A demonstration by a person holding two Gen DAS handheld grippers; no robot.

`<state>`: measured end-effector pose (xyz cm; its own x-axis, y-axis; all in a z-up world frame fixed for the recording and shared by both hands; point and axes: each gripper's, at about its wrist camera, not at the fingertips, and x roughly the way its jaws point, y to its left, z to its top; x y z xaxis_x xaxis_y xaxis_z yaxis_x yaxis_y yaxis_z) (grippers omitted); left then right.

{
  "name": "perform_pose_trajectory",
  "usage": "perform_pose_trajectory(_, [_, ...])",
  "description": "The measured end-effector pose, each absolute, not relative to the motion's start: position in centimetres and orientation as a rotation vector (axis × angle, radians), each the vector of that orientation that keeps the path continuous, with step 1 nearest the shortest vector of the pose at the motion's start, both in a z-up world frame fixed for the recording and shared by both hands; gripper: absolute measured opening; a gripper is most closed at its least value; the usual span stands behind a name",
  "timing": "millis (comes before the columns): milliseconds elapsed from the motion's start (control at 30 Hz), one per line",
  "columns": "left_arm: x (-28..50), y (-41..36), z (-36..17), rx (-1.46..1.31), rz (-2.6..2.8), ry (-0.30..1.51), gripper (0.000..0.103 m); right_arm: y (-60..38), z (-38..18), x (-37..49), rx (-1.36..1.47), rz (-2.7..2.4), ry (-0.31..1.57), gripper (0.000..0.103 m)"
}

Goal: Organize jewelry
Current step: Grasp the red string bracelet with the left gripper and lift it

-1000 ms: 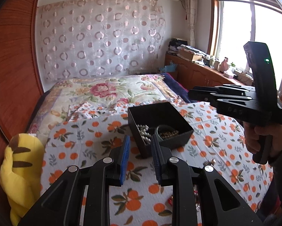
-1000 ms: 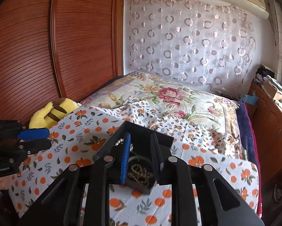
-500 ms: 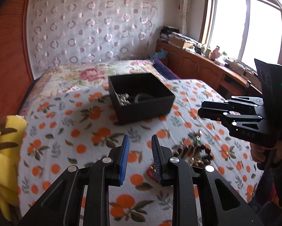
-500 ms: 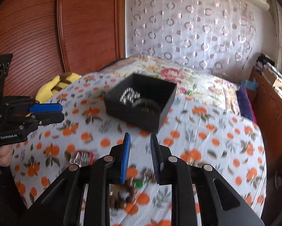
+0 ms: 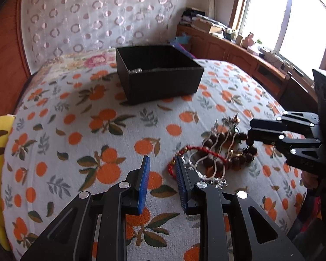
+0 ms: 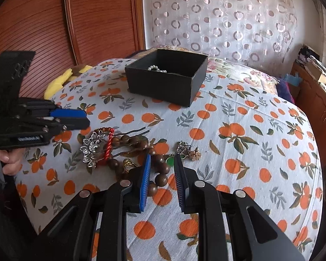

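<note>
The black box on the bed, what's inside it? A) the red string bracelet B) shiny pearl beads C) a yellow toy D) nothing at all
B: pale round pearl beads show over the rim of the black box; the red string bracelet lies outside on the bedspread.

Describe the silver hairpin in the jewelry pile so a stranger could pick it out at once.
On the orange-print bedspread, in front of the black box, lies a tangle of jewelry. At its left end, nearest the left gripper, the silver hairpin shows a filigree head and long wavy prongs, unlike the round brown bead bracelet and red cord bracelet crossing it.
</note>
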<state>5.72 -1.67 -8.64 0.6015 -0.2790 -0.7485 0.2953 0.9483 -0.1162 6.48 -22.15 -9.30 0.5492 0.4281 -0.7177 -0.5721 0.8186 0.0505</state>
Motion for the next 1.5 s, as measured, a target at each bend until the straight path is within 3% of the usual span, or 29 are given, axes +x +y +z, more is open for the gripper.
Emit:
perform_pose_trajectory(467, [6.8, -3.3, -9.8, 0.101, -0.334, 0.89, 0.019, -23.1, -8.8, 6.4, -0.178, 0.589, 0.783, 0.024])
perform_pose_trajectory(567, [6.7, -3.8, -9.8, 0.115, -0.366, 0.888, 0.002, -23.4, -8.9, 6.4, -0.172, 0.585, 0.785, 0.024])
perform_pose_trajectory(633, [6.5, -4.2, -9.8, 0.142, -0.352, 0.878, 0.001, -23.6, -9.1, 6.3, -0.17, 0.582, 0.787, 0.024])
perform_pose_trajectory(1133, [4.2, -4.8, -1.4, 0.051, -0.399, 0.669, 0.0, -23.6, -9.2, 6.2, -0.159, 0.585, 0.784, 0.024])
perform_pose_trajectory(1500, [3.4, -3.1, 1.2, 0.027, -0.355, 0.598, 0.0, -22.3, -8.6, 5.8, -0.16, 0.622, 0.767, 0.024])
